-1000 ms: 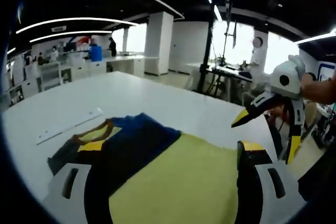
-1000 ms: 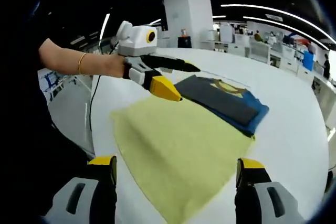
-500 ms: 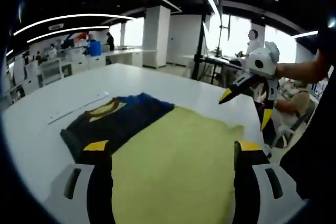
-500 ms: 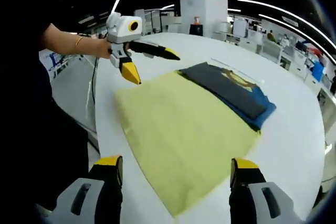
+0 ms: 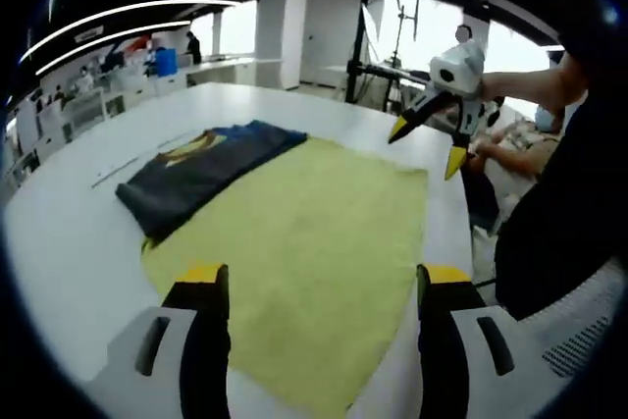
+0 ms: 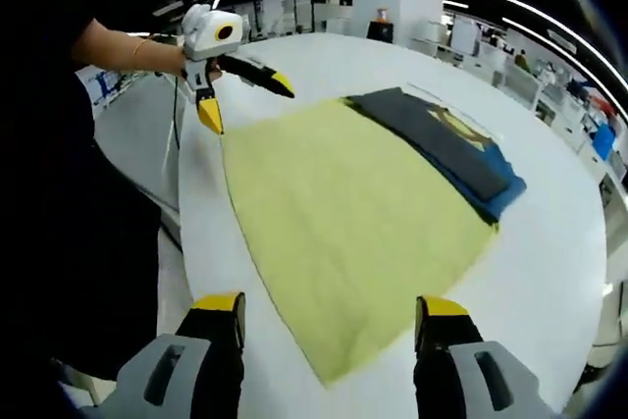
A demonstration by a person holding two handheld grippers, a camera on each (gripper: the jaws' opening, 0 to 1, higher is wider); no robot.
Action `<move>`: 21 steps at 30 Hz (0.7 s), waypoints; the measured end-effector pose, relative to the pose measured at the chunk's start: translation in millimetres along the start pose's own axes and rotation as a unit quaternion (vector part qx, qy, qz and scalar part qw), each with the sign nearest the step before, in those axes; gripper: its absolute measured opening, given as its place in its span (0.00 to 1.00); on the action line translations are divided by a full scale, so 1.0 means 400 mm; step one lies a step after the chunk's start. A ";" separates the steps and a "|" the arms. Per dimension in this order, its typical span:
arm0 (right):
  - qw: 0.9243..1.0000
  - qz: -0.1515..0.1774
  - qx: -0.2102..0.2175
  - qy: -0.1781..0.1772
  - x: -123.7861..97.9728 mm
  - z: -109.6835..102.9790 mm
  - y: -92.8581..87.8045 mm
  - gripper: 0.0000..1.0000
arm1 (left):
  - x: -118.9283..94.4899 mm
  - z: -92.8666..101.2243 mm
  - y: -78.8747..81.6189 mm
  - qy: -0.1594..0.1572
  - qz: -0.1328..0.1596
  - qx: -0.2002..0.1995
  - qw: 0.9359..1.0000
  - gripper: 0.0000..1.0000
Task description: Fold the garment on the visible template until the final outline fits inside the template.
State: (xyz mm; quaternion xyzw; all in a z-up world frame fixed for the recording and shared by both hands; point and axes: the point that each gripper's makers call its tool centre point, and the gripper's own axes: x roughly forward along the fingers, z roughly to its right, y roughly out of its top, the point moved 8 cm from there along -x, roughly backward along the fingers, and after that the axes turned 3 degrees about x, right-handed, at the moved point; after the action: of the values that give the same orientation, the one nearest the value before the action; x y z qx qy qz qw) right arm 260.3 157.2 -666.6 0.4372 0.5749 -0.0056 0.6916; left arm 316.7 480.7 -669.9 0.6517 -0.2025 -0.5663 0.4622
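Looking through the left gripper view, the folded dark T-shirt (image 5: 201, 171) lies at the yellow template's (image 5: 314, 242) far edge on the white bench (image 5: 69, 242), partly off it; the left hand-held gripper (image 5: 314, 287) is spread, empty. In the right gripper view, the right hand-held gripper (image 6: 329, 316) is spread too, so placing seems left.

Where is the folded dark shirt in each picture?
Left gripper view: the dark shirt lies upper left, along the far left edge of the yellow cloth.
Right gripper view: the dark shirt lies upper right, along the cloth's far right edge.
Shared landmark: the yellow cloth on the white table.
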 end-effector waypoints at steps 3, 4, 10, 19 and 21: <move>1.000 -0.008 -0.006 -0.002 0.011 0.001 -0.009 0.65 | -0.008 0.015 -0.028 0.002 -0.008 -0.011 1.000 0.71; 1.000 -0.011 -0.008 0.000 0.014 0.000 -0.012 0.64 | -0.009 0.021 -0.036 0.000 -0.009 -0.014 1.000 0.69; 0.999 -0.032 -0.019 0.005 0.037 -0.002 -0.035 0.57 | -0.016 0.040 -0.094 0.007 -0.046 -0.025 0.999 0.55; 0.997 -0.061 -0.046 -0.004 0.054 0.000 -0.063 0.47 | -0.021 0.046 -0.129 0.029 -0.081 0.001 0.996 0.45; 0.998 -0.058 -0.040 -0.001 0.055 0.001 -0.063 0.46 | -0.020 0.047 -0.129 0.036 -0.086 0.013 0.996 0.43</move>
State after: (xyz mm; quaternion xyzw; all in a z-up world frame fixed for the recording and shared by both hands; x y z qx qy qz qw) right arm 255.2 152.4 -699.1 0.3754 0.5985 -0.0228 0.7074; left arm 283.7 505.5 -707.3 0.6928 -0.1365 -0.5773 0.4101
